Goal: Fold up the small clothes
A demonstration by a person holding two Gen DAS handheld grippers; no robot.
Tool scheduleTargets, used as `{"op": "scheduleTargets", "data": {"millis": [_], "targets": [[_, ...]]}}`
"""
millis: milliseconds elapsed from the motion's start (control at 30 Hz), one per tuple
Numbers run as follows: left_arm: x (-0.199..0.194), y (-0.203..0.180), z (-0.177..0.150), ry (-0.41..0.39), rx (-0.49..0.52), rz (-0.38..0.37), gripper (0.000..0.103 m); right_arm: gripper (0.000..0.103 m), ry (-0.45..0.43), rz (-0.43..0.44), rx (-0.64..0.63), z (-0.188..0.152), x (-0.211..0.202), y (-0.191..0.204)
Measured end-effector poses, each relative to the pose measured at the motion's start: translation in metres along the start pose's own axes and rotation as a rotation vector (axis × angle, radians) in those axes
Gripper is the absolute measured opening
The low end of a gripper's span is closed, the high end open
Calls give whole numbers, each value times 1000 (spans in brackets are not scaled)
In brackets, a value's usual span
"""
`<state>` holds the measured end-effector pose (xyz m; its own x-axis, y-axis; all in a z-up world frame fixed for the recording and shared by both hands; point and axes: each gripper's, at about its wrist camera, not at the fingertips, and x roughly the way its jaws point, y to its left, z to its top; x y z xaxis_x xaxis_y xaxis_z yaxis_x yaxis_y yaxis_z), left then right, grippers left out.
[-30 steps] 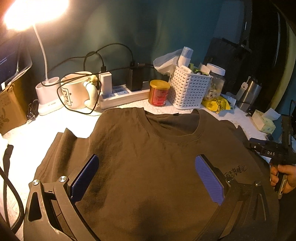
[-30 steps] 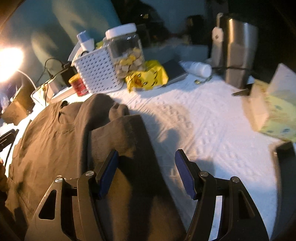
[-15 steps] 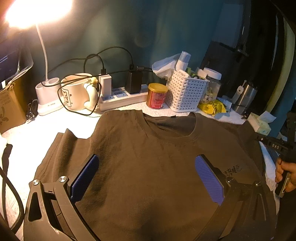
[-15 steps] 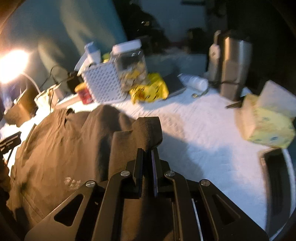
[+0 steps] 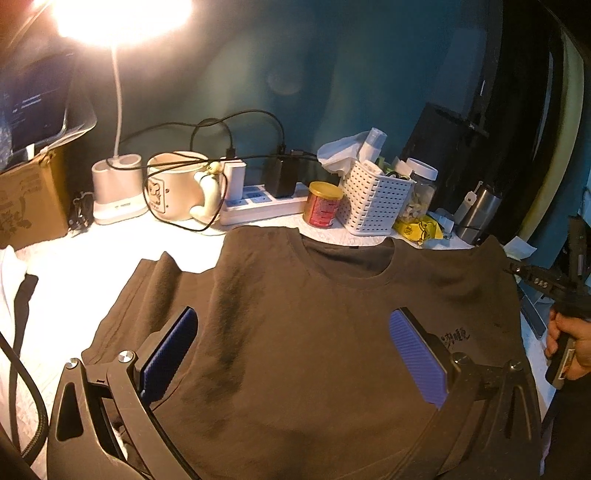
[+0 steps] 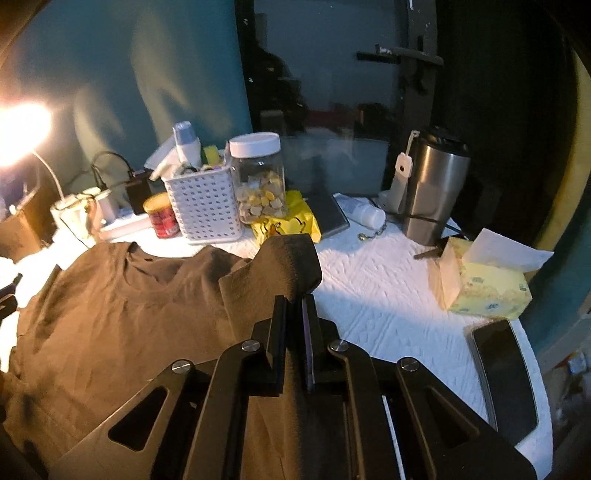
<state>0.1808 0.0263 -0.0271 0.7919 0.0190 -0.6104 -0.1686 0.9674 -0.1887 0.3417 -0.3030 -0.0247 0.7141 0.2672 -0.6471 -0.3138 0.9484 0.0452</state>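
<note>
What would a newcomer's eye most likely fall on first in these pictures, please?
Probably the brown T-shirt spread across the white table, its sleeve pinched and raised by the right tool. Next, the glaring lamp at the back left, above the cluttered far edge.

A dark brown t-shirt (image 5: 314, 332) is spread front side up on a white textured table cover (image 6: 388, 295), its round neckline turned toward the clutter along the wall. A small light print is seen on the chest, on the right in the left wrist view. One short sleeve is laid out flat at the left, creased lengthwise. The opposite sleeve (image 6: 291, 258) is lifted off the cover and pinched into an upright fold, with the fabric below it pulled up in a ridge toward the shoulder.
</note>
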Motion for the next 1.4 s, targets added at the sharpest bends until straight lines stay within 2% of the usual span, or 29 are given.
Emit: {"op": "scheduleTargets", "data": {"millis": [100,233,367,500,567,633,667,733,933,1033,1100,1200,1267,1333,1400], "targets": [[1,6,-3,7,-12,-7,103,9,38,-41,24,-4,10,3],[1,8,-4,10,-29,-26,103,9,39,-11,28,-12,7,8],[2,6,-6,14,-22,-38,103,9,33,39,-37,-18,6,32],[-1,5,-7,12,-18,-39,103,9,58,3,-58,-20,16,45],[-2,5,-8,14,-19,-34,103,18,100,48,-47,-22,22,49],[-2,5,-8,16,-17,-30,103,49,139,124,-73,-28,25,59],[-2,4,-8,17,-15,-27,103,54,145,144,-86,-30,24,63],[-3,2,-8,17,-12,-25,103,55,148,170,-107,-36,18,70],[-1,-6,-11,31,4,-28,103,55,134,55,-76,-50,-9,37],[0,-12,-13,40,13,-32,103,55,151,59,-63,-62,-21,19],[0,-16,-14,43,23,-35,103,55,162,45,-60,-71,-22,11],[-1,-23,-16,48,45,-30,103,55,179,-12,21,-78,-13,-12],[-2,-26,-18,55,54,-25,103,55,201,13,83,-82,-4,-24],[-3,-26,-18,59,58,-16,103,56,258,84,158,-89,11,-34],[-4,-26,-18,59,59,-6,103,56,204,135,194,-89,6,-37]]}}
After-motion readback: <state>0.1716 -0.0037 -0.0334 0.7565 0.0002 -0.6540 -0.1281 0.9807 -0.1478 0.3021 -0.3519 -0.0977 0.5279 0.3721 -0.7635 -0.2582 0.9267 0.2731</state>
